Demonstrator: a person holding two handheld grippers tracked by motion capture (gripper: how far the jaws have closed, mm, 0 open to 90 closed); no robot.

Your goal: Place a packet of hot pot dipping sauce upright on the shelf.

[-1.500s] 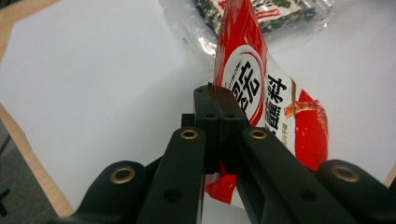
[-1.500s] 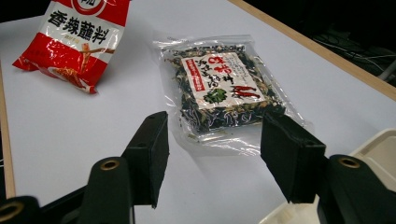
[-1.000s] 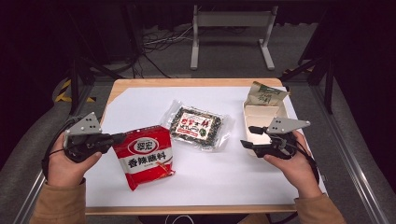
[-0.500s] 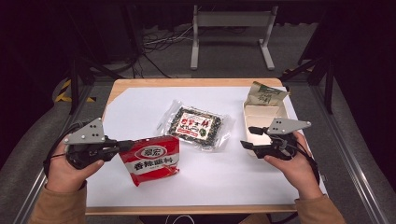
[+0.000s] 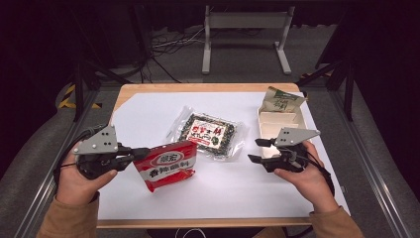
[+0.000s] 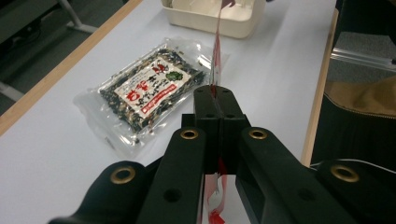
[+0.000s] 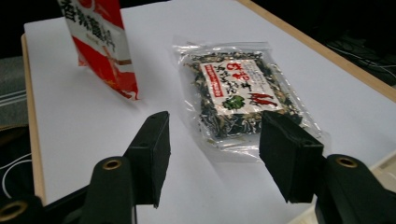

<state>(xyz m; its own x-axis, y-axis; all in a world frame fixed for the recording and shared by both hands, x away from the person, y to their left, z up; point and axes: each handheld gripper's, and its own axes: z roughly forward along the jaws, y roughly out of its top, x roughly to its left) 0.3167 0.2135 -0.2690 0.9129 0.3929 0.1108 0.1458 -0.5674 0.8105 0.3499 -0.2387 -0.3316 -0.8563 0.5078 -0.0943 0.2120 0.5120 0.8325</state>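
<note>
Red packet (image 5: 167, 169) hangs tilted over the white table (image 5: 148, 109), clamped by its edge in the left gripper (image 5: 140, 152), whose jaws are pressed together on the foil; its lower corner is close to the table, though contact cannot be told; the right gripper (image 5: 257, 150) hovers at the table's right side with jaws apart and nothing between them, pointing toward the clear seaweed bag (image 5: 208, 134) lying flat mid-table; a cream tray (image 5: 277, 119) sits behind that gripper, holding a green pouch (image 5: 281, 100) at its far end.
</note>
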